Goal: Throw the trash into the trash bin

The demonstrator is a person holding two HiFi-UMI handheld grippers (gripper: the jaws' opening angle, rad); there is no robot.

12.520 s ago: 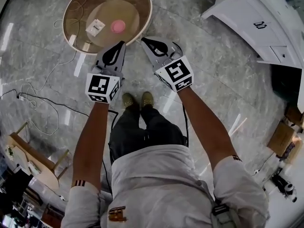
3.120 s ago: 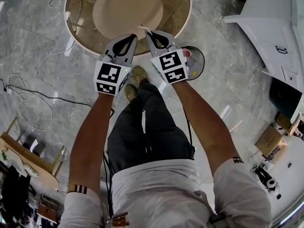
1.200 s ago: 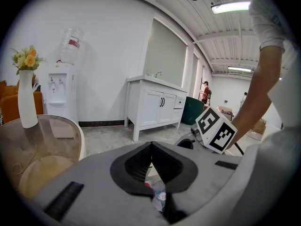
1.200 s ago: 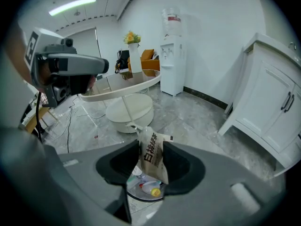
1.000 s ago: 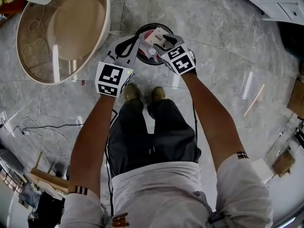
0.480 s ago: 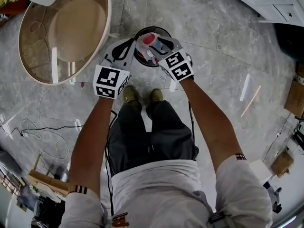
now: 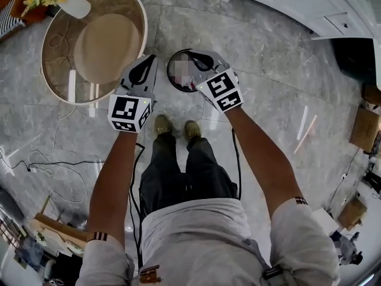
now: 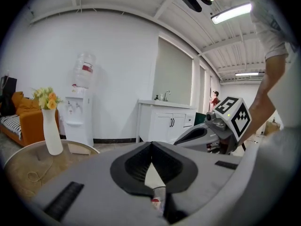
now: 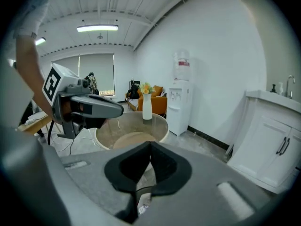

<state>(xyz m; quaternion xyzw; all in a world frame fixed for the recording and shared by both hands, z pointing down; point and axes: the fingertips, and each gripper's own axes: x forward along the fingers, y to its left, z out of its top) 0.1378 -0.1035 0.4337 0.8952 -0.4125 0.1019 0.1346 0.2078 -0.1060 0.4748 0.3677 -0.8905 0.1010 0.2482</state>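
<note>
The black round trash bin [image 7: 170, 70] stands on the marble floor just ahead of the person's shoes. What lies inside it is blurred in the head view. A scrap of red and white trash [image 8: 156, 202] shows low behind the left jaws. My right gripper [image 7: 191, 54] hangs above the bin's right side, its jaws shut with nothing between them [image 9: 150, 146]. To the left of the bin my left gripper [image 7: 152, 58] is also shut and empty [image 8: 151, 146]. Each gripper sees the other beside it.
A round glass-topped table [image 7: 95, 40] with a vase of flowers [image 7: 68, 2] stands to the left of the bin. White cabinets [image 7: 309, 5] line the far right. Cables [image 7: 41, 159] trail over the floor at left, and cardboard boxes [image 7: 363, 130] sit at right.
The right gripper, open over the bin after dropping the white packet, has shut empty. Both grippers have risen away from the bin.
</note>
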